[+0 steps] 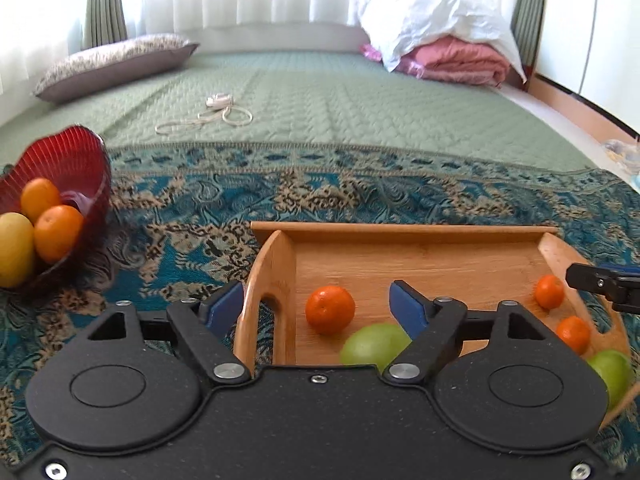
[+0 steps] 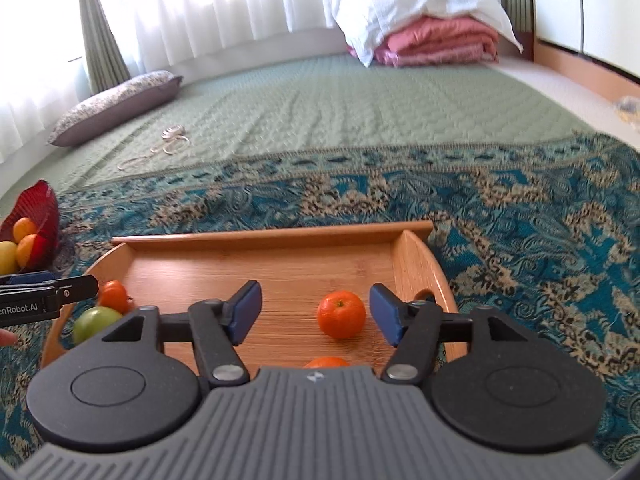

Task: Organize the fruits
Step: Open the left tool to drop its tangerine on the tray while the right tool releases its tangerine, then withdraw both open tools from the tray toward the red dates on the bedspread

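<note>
A wooden tray lies on the patterned cloth. In the left wrist view it holds a mandarin, a green fruit, two small mandarins and another green fruit. My left gripper is open above the tray's left end, its pads apart from the fruit and the tray handle. My right gripper is open too, hanging over a mandarin without touching it. A second mandarin peeks out below. A red glass bowl at the left holds two oranges and a yellow fruit.
The tray sits on a teal patterned cloth spread over a green quilted bed. A pillow, a white cord with a small device and folded pink and white bedding lie farther back. A fingertip shows at the left edge.
</note>
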